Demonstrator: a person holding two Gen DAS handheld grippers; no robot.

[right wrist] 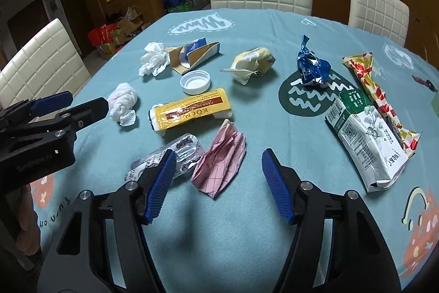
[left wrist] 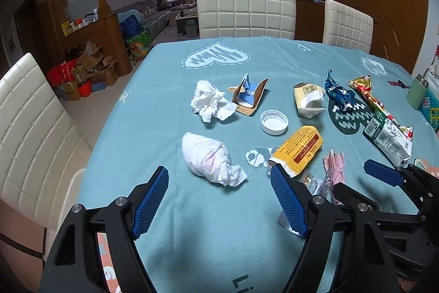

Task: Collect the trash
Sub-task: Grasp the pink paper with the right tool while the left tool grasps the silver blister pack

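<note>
Task looks barely started: all trash is loose on the teal tablecloth (right wrist: 247, 238), nothing gathered, and no bin or bag in either view, so can't tell where it's meant to go.

Left gripper (left wrist: 219, 199) wide apart, nothing btwn the jaws; it hangs over the near-left of the table, w/ the twisted white tissue wad (left wrist: 211, 159) just ahead. Right gripper (right wrist: 219, 183) also apart, not holding anything; the pink crumpled paper (right wrist: 221, 165) lies just ahead btwn the finger lines, no contact seen. The foil blister pack (right wrist: 164, 158) is partly hidden behind its left finger.

Still left, approx near to far:
- yellow packet (right wrist: 189, 109), centre
- white bottle cap (right wrist: 195, 83)
- crumpled white tissue (right wrist: 153, 61) beside the torn blue-and-tan carton (right wrist: 192, 56)
- pale yellow wrapper w/ a plastic spoon-like bit (right wrist: 252, 65)
- crushed blue foil wrapper (right wrist: 311, 66)
- green-and-white pouch (right wrist: 367, 139), touching the long red-gold snack wrapper (right wrist: 376, 95)

Judgement: none collected yet; the pink paper looks the likely first pick for the right, the tissue wad for the left.
</note>
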